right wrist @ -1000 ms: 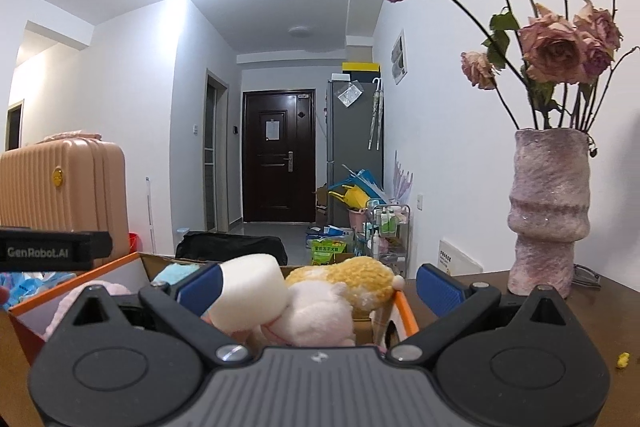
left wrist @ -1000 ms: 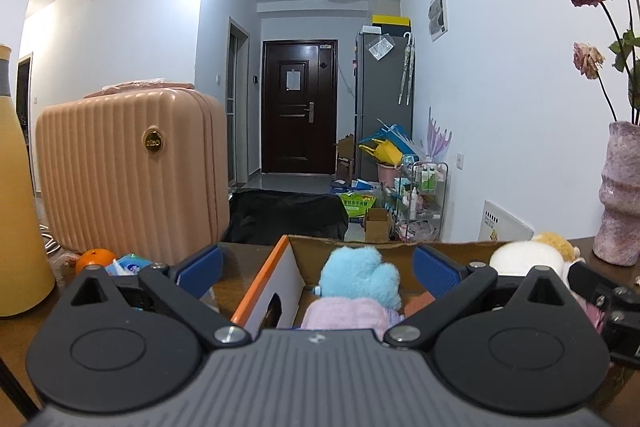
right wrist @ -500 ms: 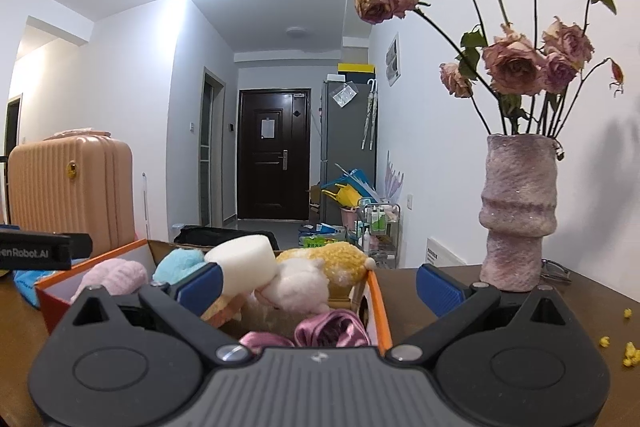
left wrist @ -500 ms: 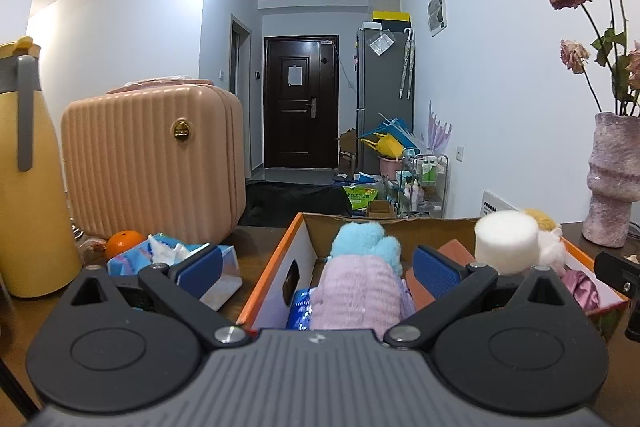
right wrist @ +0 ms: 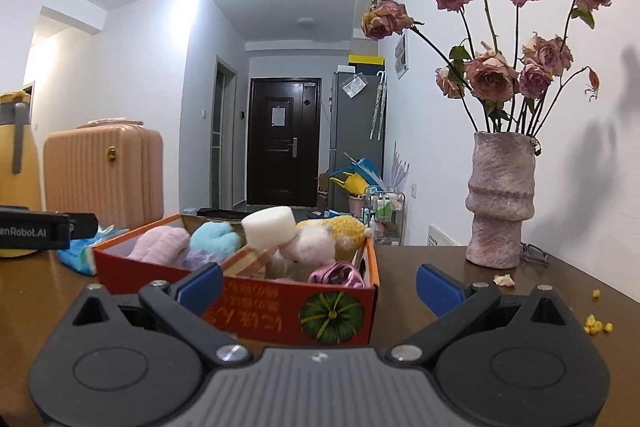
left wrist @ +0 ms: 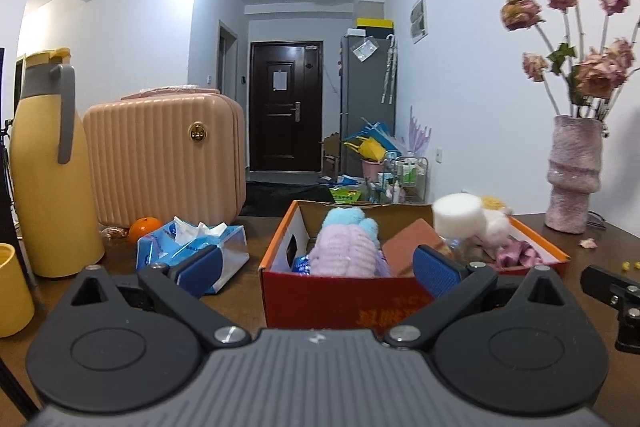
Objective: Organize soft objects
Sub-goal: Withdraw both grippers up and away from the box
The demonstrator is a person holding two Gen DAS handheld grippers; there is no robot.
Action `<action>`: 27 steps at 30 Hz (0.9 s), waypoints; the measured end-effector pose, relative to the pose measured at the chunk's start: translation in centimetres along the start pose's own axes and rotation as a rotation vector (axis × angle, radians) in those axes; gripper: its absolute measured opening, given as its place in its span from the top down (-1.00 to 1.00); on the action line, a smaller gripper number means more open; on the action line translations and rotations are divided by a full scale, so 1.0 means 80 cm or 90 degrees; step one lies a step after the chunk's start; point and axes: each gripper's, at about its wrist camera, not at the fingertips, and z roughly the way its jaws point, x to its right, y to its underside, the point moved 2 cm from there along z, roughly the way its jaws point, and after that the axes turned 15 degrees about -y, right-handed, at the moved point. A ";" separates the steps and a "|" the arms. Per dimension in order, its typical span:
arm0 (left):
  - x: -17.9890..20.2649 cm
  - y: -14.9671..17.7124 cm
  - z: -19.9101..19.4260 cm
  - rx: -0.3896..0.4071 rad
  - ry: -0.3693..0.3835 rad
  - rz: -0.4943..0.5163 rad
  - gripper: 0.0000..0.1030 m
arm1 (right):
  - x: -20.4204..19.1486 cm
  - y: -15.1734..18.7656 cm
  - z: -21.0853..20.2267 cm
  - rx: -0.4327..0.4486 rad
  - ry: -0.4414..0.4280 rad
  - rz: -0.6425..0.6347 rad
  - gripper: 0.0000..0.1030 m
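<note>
An orange cardboard box (left wrist: 340, 295) (right wrist: 248, 311) stands on the brown table, filled with soft things: a lilac plush (left wrist: 346, 251) (right wrist: 162, 243), a light blue plush (left wrist: 348, 219) (right wrist: 214, 237), a white sponge cylinder (left wrist: 458, 219) (right wrist: 268, 229), a yellow and white plush (right wrist: 332, 235) and a pink scrunchie (right wrist: 338, 275). My left gripper (left wrist: 316, 267) is open and empty, just in front of the box. My right gripper (right wrist: 318, 285) is open and empty, in front of the box's right corner.
A tissue pack (left wrist: 192, 247), an orange (left wrist: 145, 227), a peach suitcase (left wrist: 164, 159) and a yellow jug (left wrist: 48, 167) stand left of the box. A pink vase with dried roses (right wrist: 500, 199) stands at the right. Petals and crumbs (right wrist: 596, 325) lie on the table.
Both grippers have drawn back from the box and risen a little. The box and its contents now lie farther ahead. Both grippers stay open.
</note>
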 end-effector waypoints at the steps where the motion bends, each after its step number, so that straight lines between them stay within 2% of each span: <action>1: -0.003 0.001 -0.009 0.002 0.004 0.001 -1.00 | -0.003 0.001 -0.008 -0.002 -0.001 0.000 -1.00; 19: -0.053 0.021 -0.165 0.040 0.060 -0.008 -1.00 | -0.045 0.011 -0.133 -0.008 -0.028 0.046 -1.00; 27: -0.061 0.036 -0.206 0.041 0.084 0.002 -1.00 | -0.060 0.018 -0.185 -0.010 -0.038 0.053 -1.00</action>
